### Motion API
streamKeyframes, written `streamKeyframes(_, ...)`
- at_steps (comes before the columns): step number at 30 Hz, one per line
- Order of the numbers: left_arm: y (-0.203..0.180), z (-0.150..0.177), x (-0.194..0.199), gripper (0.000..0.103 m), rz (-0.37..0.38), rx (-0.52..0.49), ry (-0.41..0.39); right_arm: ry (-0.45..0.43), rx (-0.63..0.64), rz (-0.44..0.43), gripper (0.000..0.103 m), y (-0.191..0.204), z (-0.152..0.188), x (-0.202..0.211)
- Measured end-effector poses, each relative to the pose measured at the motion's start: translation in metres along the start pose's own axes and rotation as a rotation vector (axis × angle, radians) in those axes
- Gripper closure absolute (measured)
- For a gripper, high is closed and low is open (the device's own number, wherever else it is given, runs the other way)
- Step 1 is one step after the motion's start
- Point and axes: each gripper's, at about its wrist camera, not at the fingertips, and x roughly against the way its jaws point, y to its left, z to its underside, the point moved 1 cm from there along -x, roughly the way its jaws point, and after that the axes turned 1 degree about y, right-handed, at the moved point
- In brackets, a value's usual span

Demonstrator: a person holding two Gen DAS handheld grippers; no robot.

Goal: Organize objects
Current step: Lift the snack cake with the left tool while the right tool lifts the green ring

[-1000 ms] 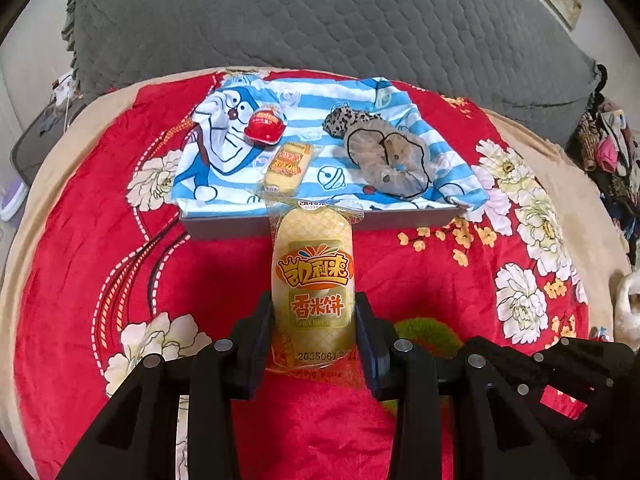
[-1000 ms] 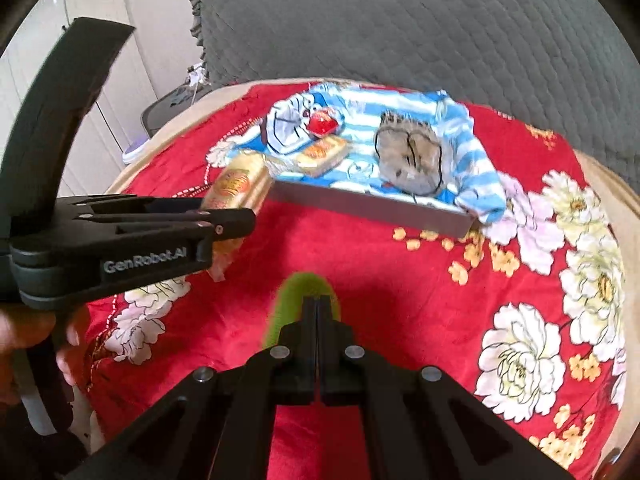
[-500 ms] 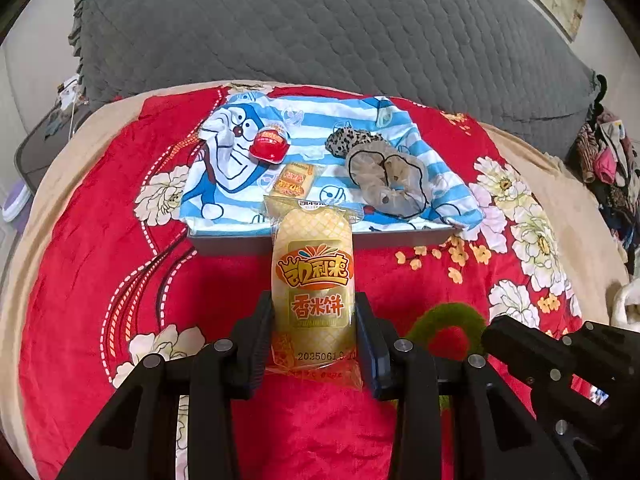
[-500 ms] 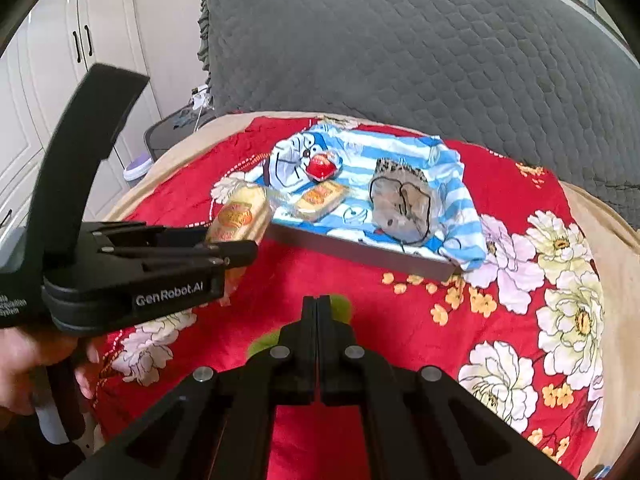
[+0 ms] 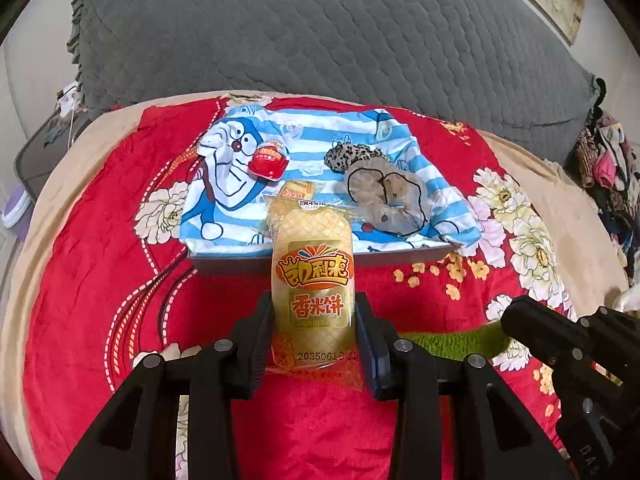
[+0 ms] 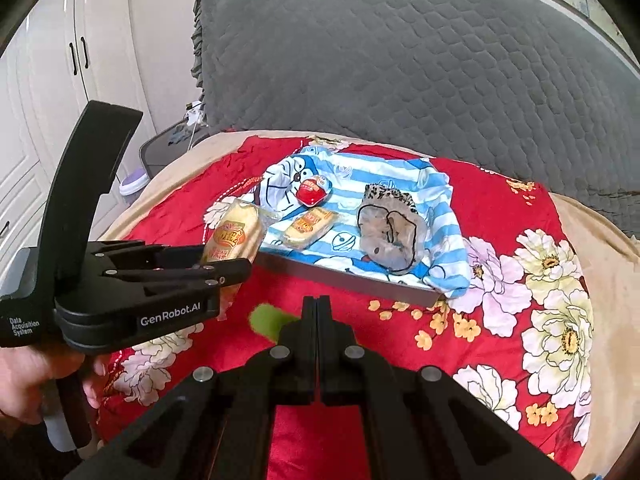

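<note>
Yellow rice-cake packet (image 5: 313, 280) points toward tray (image 5: 400, 257).

Both wrist views face the tray (image 5: 400, 257) (image 6: 360, 280) from nearby.

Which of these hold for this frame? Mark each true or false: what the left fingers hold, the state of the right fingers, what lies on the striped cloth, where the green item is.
1. The left gripper is shut on the yellow rice cake packet. True.
2. The right gripper has its fingers spread wide. False: the fingers are pressed together.
3. A red-lidded cup lies on the blue striped cloth. True.
4. The green item lies on the striped cloth. False: in the right wrist view it shows over the red floral blanket, just ahead of the right fingers.
5. The scrunchies rest on the grey quilted cover. False: they sit on the striped cloth.
</note>
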Motion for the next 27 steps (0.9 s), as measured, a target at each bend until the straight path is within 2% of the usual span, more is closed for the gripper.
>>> streamKeyframes(27, 0.006, -0.045, -0.017, 0.064, -0.019, -0.004, -0.006, -0.038, -0.037, 0.027, 0.103, -0.04, -0.053, -0.014)
